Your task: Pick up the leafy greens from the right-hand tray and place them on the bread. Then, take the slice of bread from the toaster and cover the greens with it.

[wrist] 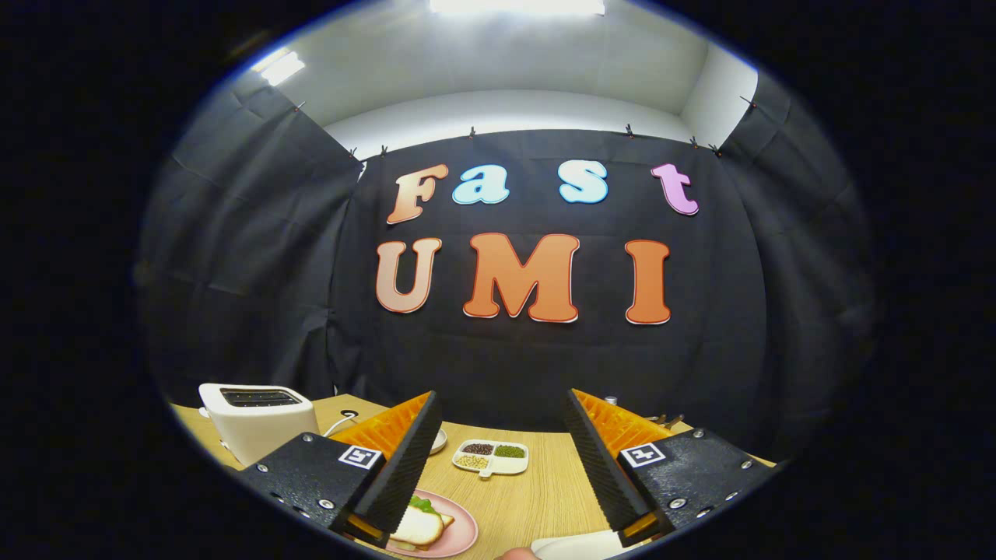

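Note:
My gripper (502,467) is open, held above the wooden table with nothing between its fingers. Below the left finger (405,467) lies a pink plate (459,537) with a slice of bread (420,527) and a bit of leafy green (422,505) on top of it, partly hidden by that finger. A white toaster (253,416) stands at the table's far left; I cannot tell if bread sits in its slots. Under the right finger, the rim of a white tray (580,547) peeks out.
A small white divided dish (492,457) with dark, green and pale grains sits ahead between the fingers. Another small white dish (438,441) shows beside the left finger. The toaster's cord runs along the table. Small items stand behind the right finger.

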{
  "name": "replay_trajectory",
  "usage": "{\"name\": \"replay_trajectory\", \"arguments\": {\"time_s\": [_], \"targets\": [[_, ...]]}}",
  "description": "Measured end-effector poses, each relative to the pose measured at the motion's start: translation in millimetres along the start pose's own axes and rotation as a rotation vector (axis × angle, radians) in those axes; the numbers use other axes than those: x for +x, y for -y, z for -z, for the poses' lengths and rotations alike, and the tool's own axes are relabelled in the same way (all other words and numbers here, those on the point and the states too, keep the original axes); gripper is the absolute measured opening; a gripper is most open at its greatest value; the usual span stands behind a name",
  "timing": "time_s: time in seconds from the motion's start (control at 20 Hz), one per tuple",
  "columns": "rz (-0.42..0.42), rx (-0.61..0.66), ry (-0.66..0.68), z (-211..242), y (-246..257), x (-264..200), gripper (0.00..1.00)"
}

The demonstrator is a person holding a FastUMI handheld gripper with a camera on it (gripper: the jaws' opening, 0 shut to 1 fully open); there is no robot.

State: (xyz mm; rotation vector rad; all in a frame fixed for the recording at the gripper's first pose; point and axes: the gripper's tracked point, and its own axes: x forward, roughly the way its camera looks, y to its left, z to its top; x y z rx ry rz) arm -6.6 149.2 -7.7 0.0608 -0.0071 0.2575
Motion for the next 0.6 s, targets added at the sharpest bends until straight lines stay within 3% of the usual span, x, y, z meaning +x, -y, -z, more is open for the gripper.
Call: {"name": "replay_trajectory", "arguments": {"time_s": [0.6], "targets": [[0.013, 0.000, 0.034, -4.4, 0.4, -9.4, 0.96]]}}
